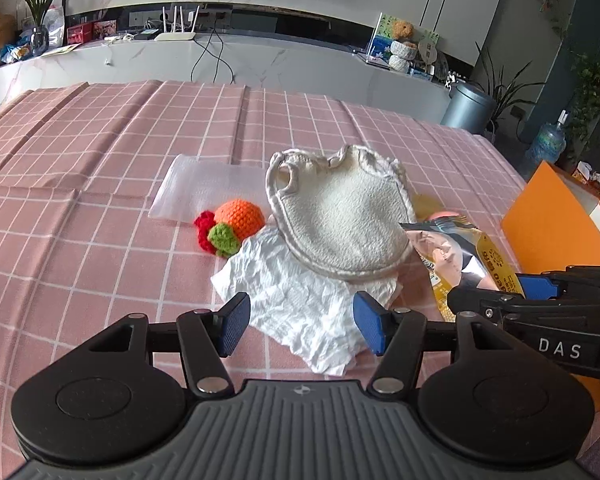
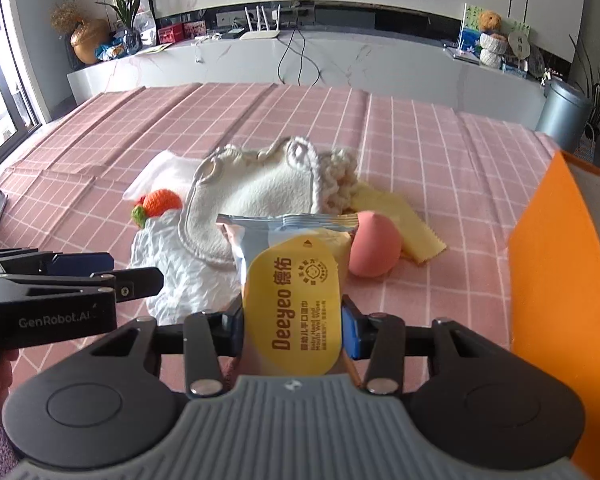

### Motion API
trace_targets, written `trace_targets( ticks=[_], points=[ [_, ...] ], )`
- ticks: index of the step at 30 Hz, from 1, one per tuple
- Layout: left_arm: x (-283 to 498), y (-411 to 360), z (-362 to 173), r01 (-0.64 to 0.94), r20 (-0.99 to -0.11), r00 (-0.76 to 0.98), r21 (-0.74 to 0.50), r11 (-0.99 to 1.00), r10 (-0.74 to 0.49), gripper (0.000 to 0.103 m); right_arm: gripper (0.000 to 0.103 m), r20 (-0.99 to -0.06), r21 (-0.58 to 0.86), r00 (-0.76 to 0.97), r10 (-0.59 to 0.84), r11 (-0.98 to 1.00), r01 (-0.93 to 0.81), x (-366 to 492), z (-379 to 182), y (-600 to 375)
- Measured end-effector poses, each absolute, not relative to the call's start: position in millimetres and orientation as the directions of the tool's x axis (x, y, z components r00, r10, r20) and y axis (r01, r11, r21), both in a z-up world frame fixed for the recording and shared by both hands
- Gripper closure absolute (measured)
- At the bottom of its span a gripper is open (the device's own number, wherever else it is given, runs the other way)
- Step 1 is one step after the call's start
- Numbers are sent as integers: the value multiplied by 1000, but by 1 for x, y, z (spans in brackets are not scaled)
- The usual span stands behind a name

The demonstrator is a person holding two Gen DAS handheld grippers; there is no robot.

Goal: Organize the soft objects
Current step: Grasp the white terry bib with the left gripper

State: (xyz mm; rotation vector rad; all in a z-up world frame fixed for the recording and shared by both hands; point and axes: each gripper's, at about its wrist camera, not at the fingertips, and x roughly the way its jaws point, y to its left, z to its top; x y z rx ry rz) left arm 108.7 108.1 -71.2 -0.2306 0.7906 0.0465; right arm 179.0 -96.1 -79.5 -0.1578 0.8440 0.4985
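R hand-held gripper clamps wipes pack; L hand-held gripper wide, orange box nearby.

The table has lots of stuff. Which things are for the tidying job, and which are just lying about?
For the job: wipes pack, knit pouch, crumpled tissue, crochet fruit, pink sponge, yellow cloth, orange box.

Lying about: router, teddy bear, bin, plants.

far ahead of claw: white router on marble counter | ahead-right: teddy bear, grey bin | ahead-left: potted plant, gold vase
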Motion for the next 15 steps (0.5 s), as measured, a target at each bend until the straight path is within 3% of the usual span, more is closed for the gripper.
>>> trace_targets(
  ticks=[10,15],
  points=[
    [166,115,-56,-111,-671,738,-229,967,-75,15,58,-707,-1,635,311,897,-441,229,-66,-91],
    [192,125,-64,-99,-681,725,-255,962,-106,15,58,-700,-20,645,305,896,-444,245,-69,-83]
  ],
)
